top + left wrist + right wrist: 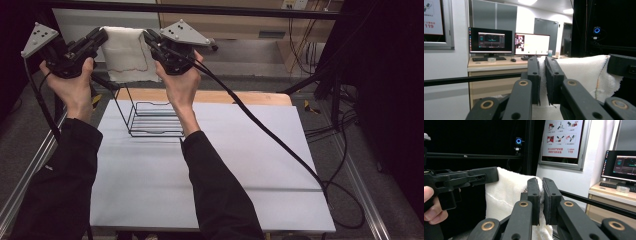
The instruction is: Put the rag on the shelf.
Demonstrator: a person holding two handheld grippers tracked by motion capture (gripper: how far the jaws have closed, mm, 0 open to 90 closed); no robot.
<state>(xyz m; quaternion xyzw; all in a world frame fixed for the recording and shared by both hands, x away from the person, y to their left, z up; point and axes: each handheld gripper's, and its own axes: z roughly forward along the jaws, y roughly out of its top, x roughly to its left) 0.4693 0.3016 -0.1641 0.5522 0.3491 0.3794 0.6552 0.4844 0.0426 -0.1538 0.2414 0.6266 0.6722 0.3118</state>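
A white sheet (pixel 210 165) covers the table, bare across the frame's lower centre and right — one wire rack (pixel 150 117) stands at upper left. One white towel (pixel 125 55) hangs above it, stretched between my two grippers: left gripper (pixel 102 37) and right gripper (pixel 148 37) each clamp a top corner.

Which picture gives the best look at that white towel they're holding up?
The high view: the white towel hangs spread between both hand-held grippers, above the wire rack. Each gripper view shows just the corner pinched in its own jaws.
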